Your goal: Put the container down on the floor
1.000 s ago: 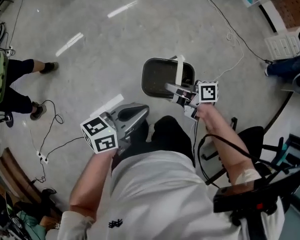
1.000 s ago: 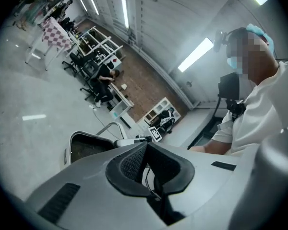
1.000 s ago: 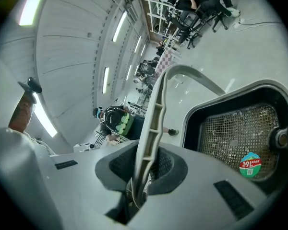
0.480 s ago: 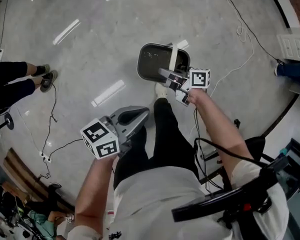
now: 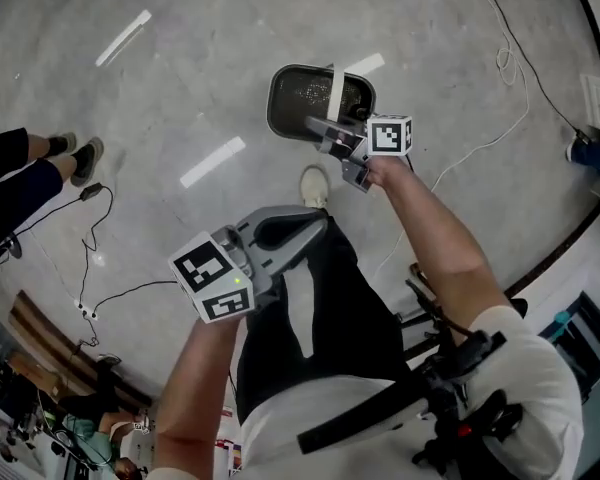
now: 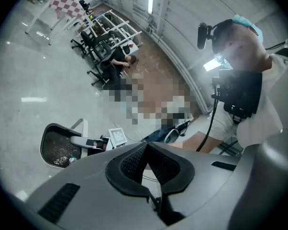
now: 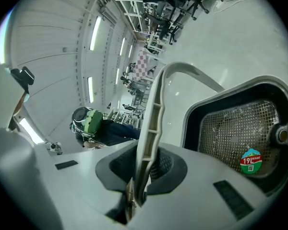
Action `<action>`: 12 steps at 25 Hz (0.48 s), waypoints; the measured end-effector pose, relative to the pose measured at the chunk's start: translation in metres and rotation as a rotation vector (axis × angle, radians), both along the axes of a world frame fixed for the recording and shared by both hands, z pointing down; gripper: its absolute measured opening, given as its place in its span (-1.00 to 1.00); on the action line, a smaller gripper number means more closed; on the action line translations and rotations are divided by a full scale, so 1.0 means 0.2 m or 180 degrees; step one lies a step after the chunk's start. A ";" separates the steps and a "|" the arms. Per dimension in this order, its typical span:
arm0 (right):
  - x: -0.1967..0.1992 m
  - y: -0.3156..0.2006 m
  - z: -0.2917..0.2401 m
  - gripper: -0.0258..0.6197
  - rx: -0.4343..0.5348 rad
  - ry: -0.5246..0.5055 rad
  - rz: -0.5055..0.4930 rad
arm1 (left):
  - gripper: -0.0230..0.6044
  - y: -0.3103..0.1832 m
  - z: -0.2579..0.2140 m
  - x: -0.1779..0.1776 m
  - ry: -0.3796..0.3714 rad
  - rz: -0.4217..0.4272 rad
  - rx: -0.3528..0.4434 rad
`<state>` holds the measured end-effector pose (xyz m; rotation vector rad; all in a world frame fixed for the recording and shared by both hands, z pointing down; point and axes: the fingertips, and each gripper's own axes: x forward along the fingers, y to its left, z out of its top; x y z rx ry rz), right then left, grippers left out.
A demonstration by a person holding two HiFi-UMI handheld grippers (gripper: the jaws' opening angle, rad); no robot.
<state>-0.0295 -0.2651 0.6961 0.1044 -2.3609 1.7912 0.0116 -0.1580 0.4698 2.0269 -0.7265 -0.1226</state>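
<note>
The container (image 5: pixel 315 103) is a dark grey bin with a mesh bottom and a white bail handle (image 5: pixel 332 88). My right gripper (image 5: pixel 325 131) is shut on that handle, arm stretched forward, and the bin hangs under it low over the grey floor. I cannot tell whether its bottom touches. In the right gripper view the handle (image 7: pixel 151 123) runs up between the pads, with the bin (image 7: pixel 240 128) and its round sticker to the right. My left gripper (image 5: pixel 315 225) is shut and holds nothing, near my leg. Its own view shows the bin (image 6: pixel 57 147) beyond the closed pads (image 6: pixel 134 159).
My shoe (image 5: pixel 315 186) stands just behind the bin. A white cable (image 5: pixel 490 138) lies on the floor to the right and a black cable (image 5: pixel 110 293) to the left. Another person's legs (image 5: pixel 30 168) are at the far left. Office chairs (image 6: pixel 98 47) stand far off.
My right arm has reached further forward and the container has gone away from my body with it. The left gripper has stayed near my leg, still shut.
</note>
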 end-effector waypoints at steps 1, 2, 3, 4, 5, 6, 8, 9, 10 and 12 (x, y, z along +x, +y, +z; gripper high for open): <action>0.00 -0.04 0.07 -0.84 -0.0019 0.0011 -0.0001 | -0.89 -0.04 0.05 0.02 0.0007 0.0028 -0.0012; 0.01 -0.07 0.13 -0.84 -0.0034 0.0018 -0.0001 | -0.89 -0.08 0.10 0.03 0.0013 0.0051 -0.0027; 0.01 -0.11 0.20 -0.84 -0.0044 0.0025 0.0001 | -0.89 -0.13 0.15 0.04 0.0016 0.0065 -0.0045; 0.02 -0.14 0.26 -0.84 -0.0050 0.0031 0.0006 | -0.89 -0.16 0.19 0.05 0.0015 0.0070 -0.0067; 0.02 -0.17 0.33 -0.84 -0.0056 0.0038 0.0014 | -0.89 -0.20 0.23 0.05 0.0011 0.0067 -0.0093; 0.03 -0.19 0.38 -0.84 -0.0067 0.0048 0.0024 | -0.90 -0.22 0.27 0.05 0.0010 0.0059 -0.0125; 0.06 -0.20 0.48 -0.84 -0.0103 0.0074 0.0040 | -0.90 -0.23 0.33 0.06 0.0030 0.0033 -0.0192; 0.07 -0.20 0.53 -0.84 -0.0116 0.0083 0.0041 | -0.90 -0.23 0.35 0.06 0.0046 0.0023 -0.0216; 0.07 -0.20 0.57 -0.84 -0.0124 0.0089 0.0038 | -0.89 -0.23 0.38 0.06 0.0057 0.0021 -0.0230; 0.07 -0.20 0.65 -0.84 -0.0141 0.0103 0.0024 | -0.89 -0.23 0.43 0.07 0.0065 0.0035 -0.0246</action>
